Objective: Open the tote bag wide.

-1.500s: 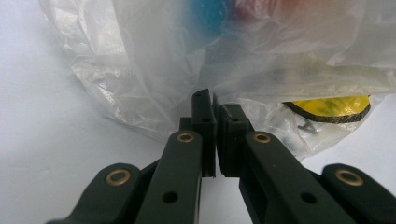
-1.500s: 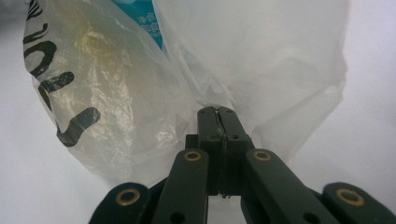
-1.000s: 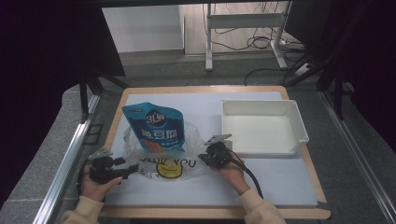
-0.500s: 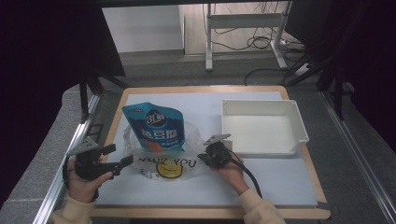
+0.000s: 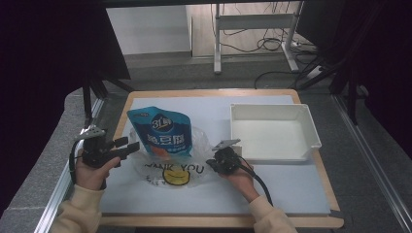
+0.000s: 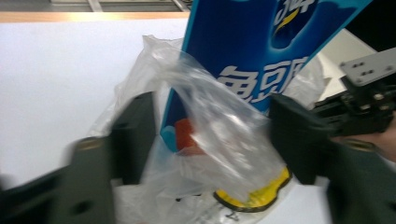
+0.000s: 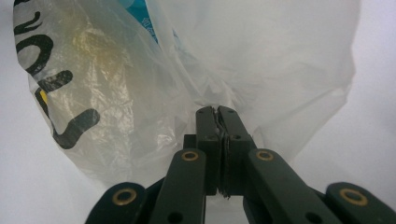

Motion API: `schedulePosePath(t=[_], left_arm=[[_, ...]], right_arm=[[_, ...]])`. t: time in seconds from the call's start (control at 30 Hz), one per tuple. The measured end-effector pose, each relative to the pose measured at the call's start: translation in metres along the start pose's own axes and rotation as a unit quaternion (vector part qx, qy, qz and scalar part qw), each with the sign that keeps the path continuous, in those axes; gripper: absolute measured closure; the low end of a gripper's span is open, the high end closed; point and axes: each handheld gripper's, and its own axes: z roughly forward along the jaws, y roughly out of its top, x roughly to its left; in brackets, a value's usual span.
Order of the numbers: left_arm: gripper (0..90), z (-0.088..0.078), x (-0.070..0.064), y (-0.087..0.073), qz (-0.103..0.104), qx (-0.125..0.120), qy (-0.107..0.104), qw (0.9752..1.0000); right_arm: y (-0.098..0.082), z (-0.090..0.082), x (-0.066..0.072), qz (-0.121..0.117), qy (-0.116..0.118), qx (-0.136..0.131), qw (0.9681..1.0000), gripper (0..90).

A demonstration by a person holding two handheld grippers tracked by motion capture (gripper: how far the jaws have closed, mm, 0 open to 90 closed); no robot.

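A blue stand-up snack pouch with white lettering (image 5: 164, 132) sits half inside a clear, crinkled plastic bag printed with "THANK YOU" and a yellow smiley (image 5: 171, 165), on the white mat of the wooden-edged table (image 5: 286, 189), just left of centre. A white rectangular plastic tray (image 5: 273, 132) lies empty toward three o'clock from the bag.

The right gripper (image 7: 217, 112) has its jaws pinched tight on the bag's edge, anchoring that side at about four o'clock of the pouch. The left gripper (image 5: 130, 147) hangs at nine o'clock, jaws partly apart and just been closing — a fold of bag film (image 6: 219, 135) lies between them, though the blurred pads don't seem to press it yet.

The step looks like bagging the pouch: holding the mouth open. Next, the left jaws likely need to clamp the near-side film and draw it up and outward — gently, as thin plastic slips.
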Motion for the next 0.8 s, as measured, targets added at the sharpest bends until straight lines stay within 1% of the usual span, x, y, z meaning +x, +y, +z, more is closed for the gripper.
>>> schedulePosePath(t=[0.07, 0.17, 0.23, 0.33, 0.43, 0.6, 0.8], left_arm=[[60.0, 0.0, 0.002, -0.003, 0.003, 0.002, 0.003, 1.0], [73.2, 0.0, 0.008, -0.007, -0.001, 0.003, 0.004, 1.0], [79.1, 0.001, 0.012, -0.009, -0.004, 0.004, 0.004, 1.0], [82.6, 0.002, 0.015, -0.011, -0.004, 0.006, 0.006, 1.0], [83.9, 0.003, 0.018, -0.013, -0.004, 0.009, 0.009, 0.9999], [84.3, 0.005, 0.023, -0.018, -0.008, 0.016, 0.011, 0.9998], [84.5, 0.008, 0.03, -0.025, -0.017, 0.024, 0.018, 0.9994]], right_arm=[[0.0, 0.0, 0.0, 0.0, -0.001, 0.0, 1.0, 87.3], [0.0, 0.0, 0.001, -0.001, -0.002, -0.001, 1.0, 87.1], [0.0, 0.0, 0.001, -0.003, -0.003, -0.001, 1.0, 87.0], [0.0, 0.0, 0.001, -0.003, -0.003, -0.002, 1.0, 86.7], [0.0, -0.001, 0.0, -0.003, -0.003, -0.004, 1.0, 86.7], [0.001, -0.004, 0.0, -0.002, -0.004, -0.007, 1.0, 86.7], [-0.001, -0.004, 0.0, -0.003, -0.004, -0.004, 1.0, 86.7]])
